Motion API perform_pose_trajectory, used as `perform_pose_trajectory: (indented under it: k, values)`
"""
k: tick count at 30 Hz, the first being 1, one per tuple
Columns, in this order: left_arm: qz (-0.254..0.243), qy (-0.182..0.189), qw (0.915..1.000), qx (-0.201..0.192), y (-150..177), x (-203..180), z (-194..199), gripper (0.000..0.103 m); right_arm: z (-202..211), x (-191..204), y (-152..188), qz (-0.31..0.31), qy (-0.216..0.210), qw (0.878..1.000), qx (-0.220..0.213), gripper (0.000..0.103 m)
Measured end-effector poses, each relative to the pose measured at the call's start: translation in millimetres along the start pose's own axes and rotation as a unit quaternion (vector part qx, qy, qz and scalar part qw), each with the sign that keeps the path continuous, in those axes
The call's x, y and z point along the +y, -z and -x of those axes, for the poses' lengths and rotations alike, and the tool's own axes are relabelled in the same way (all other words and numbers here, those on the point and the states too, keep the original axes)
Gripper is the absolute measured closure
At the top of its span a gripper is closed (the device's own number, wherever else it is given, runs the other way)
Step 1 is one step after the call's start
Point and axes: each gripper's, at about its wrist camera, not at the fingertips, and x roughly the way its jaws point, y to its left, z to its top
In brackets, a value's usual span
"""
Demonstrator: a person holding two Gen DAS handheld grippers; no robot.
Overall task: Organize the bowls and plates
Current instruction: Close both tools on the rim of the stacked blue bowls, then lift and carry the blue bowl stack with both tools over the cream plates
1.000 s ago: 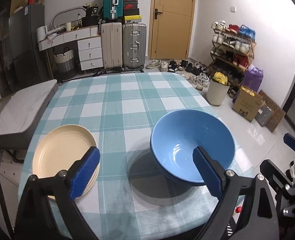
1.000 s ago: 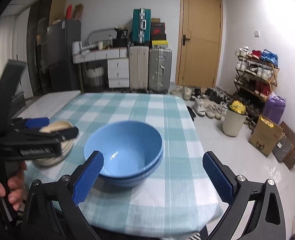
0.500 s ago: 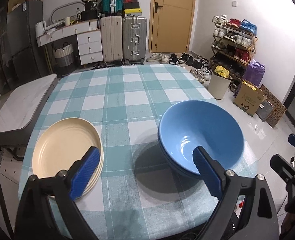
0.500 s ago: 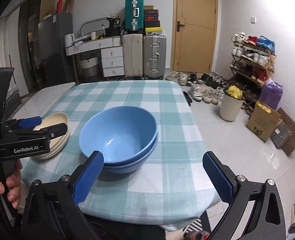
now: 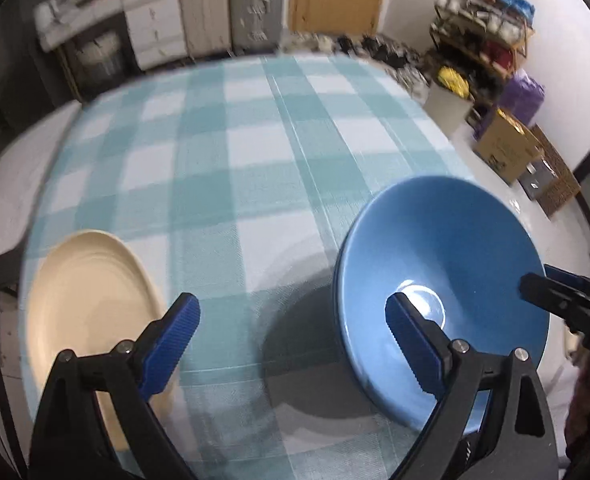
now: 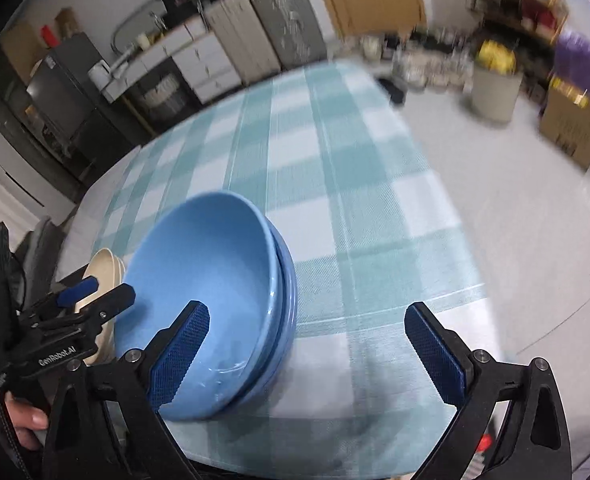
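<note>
Stacked blue bowls (image 5: pixel 447 264) sit near the front right of the checked table (image 5: pixel 255 152); they also show in the right wrist view (image 6: pixel 211 280). A stack of cream plates (image 5: pixel 87 296) lies at the front left, and its edge shows behind the left gripper in the right wrist view (image 6: pixel 105 268). My left gripper (image 5: pixel 293 340) is open and empty above the cloth between plates and bowls. My right gripper (image 6: pixel 307 352) is open and empty, its left finger over the bowls' near rim. The left gripper also appears in the right wrist view (image 6: pixel 95 296).
The table's right edge drops to a tiled floor (image 6: pixel 515 208). Beyond stand suitcases (image 5: pixel 231 4), a white drawer unit (image 5: pixel 151 28), a shoe rack (image 5: pixel 483 16), a bin (image 6: pixel 495 92) and a cardboard box (image 5: pixel 507 152). A grey bench (image 5: pixel 3 184) sits left of the table.
Both grippers have moved forward and tilted down toward the table, so bowls and plates look closer. The current views are motion-blurred. Both grippers stay open.
</note>
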Motion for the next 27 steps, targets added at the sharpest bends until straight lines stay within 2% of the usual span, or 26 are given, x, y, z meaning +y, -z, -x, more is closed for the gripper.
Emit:
perform_pose_trajectory:
  k: [2, 3, 5, 7, 9, 11, 13, 15, 20, 22, 23, 27]
  values:
    - [0.009, 0.021, 0.9990, 0.039, -5, 4, -17, 0.009, -15, -4, -6, -0.007, -0.018, 0.999, 0.029, 0.014]
    - [0.014, 0.027, 0.9985, 0.044, -7, 5, -21, 0.009, -24, -5, -9, -0.008, -0.024, 0.999, 0.045, 0.017]
    - [0.025, 0.036, 0.9982, 0.042, -10, 8, -24, 0.009, -38, -6, -13, -0.011, -0.031, 0.997, 0.071, 0.035]
    - [0.014, 0.049, 0.9975, 0.048, -13, 5, -28, 0.010, -49, -8, -14, -0.016, -0.032, 0.995, 0.090, 0.045]
    - [-0.004, 0.058, 0.9967, 0.056, -16, 1, -33, 0.020, -59, -10, -13, -0.025, -0.050, 0.992, 0.110, 0.051]
    - [-0.016, 0.063, 0.9945, 0.082, -18, -1, -42, 0.040, -66, -12, -14, -0.035, -0.058, 0.990, 0.125, 0.061]
    - [-0.032, 0.064, 0.9913, 0.111, -19, -5, -51, 0.056, -70, -11, -14, -0.029, -0.049, 0.990, 0.133, 0.063]
    - [-0.046, 0.068, 0.9879, 0.132, -19, -9, -57, 0.058, -71, -7, -14, -0.018, -0.040, 0.990, 0.132, 0.065]
    - [-0.052, 0.091, 0.9789, 0.176, -23, -16, -64, 0.077, -71, 9, -17, 0.020, -0.020, 0.989, 0.146, 0.084]
    - [-0.067, 0.082, 0.9771, 0.185, -24, -25, -65, 0.079, -74, 18, -18, 0.043, -0.011, 0.986, 0.163, 0.086]
    - [-0.074, 0.081, 0.9751, 0.193, -23, -30, -65, 0.084, -74, 22, -18, 0.055, -0.003, 0.985, 0.165, 0.087]
    - [-0.079, 0.079, 0.9700, 0.216, -23, -39, -65, 0.084, -75, 26, -21, 0.066, 0.014, 0.983, 0.169, 0.089]
